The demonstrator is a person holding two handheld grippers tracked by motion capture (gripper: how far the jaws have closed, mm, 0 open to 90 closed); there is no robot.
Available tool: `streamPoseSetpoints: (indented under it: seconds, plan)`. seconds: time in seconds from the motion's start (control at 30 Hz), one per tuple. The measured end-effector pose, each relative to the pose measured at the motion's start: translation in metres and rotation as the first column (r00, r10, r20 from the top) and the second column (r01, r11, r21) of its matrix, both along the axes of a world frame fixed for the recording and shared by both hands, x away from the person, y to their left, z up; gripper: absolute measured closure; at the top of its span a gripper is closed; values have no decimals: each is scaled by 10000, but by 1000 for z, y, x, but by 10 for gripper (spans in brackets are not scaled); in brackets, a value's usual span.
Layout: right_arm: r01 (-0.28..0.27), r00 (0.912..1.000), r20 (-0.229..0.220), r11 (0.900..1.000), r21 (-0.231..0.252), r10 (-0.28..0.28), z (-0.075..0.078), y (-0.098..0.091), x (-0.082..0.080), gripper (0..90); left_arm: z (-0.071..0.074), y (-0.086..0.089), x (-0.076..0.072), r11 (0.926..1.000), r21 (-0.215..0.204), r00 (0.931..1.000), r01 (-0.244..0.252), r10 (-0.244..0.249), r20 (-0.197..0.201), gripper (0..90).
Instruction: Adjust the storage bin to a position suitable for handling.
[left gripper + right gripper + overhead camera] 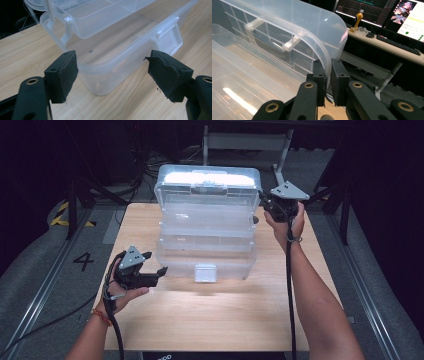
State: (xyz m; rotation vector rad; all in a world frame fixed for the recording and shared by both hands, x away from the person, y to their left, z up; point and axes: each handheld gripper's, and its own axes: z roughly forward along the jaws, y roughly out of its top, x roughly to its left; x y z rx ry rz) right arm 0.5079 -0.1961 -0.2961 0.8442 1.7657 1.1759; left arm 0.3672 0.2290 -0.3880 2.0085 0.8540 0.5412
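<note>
A clear plastic tiered storage box stands open on the wooden table, its trays stepped back and its lid raised at the rear. My left gripper is open at the box's front left corner. In the left gripper view that rounded corner lies between the spread jaws of the left gripper, and the white front latch is to the right. My right gripper is at the lid's right end. In the right gripper view, the right gripper is shut on the lid's curved rim.
A desk with monitors, a keyboard and an orange bottle stands beyond the lid. A metal frame and cables lie behind the table. The floor at left bears a "4" mark.
</note>
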Motion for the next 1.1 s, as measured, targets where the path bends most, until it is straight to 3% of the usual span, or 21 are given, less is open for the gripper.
streamPoseSetpoints:
  seconds: [0.17, 0.33, 0.4, 0.5, 0.53, 0.57, 0.6, 0.67, 0.83, 1.1]
  plan:
    - [-30, 10000, -90, 10000, -27, 30, 2, -1, 6, 839, -6, 3, 1, 9998, 140, 9998, -116, 118, -163, 244]
    - [-35, 10000, -80, 10000, -43, 35, 3, 0, 9, 841, -28, 18, -9, 9972, 679, 9978, -325, 363, -548, 243]
    - [-40, 10000, -81, 10000, -31, 39, 3, -1, 9, 842, -41, 28, -15, 9947, 918, 9937, -453, 543, -976, 243]
    - [-29, 9999, -105, 10000, -64, 28, 3, 0, 10, 842, -52, 37, -22, 9907, 1239, 9904, -559, 708, -1187, 242]
    - [-7, 9999, -121, 10000, -99, 6, 4, 0, 10, 843, -60, 45, -28, 9881, 1390, 9851, -652, 859, -1488, 242]
    - [-7, 9999, -121, 10000, -99, 6, 4, 0, 10, 843, -60, 45, -28, 9881, 1390, 9851, -652, 859, -1488, 242]
    - [5, 9999, -113, 10000, -96, -6, 4, 0, 11, 843, -66, 49, -33, 9861, 1505, 9809, -701, 955, -1692, 242]
    - [55, 9999, -132, 10000, -53, -56, 4, 1, 12, 844, -72, 55, -39, 9851, 1551, 9780, -745, 1025, -1814, 242]
    - [87, 9998, -160, 9999, 86, -85, 4, 1, 16, 846, -82, 61, -46, 9887, 1098, 9683, -1022, 1242, -2165, 242]
    - [57, 9998, -201, 9996, 269, -52, 4, 0, 22, 847, -90, 58, -48, 9880, 1353, 9654, -744, 1054, -2387, 231]
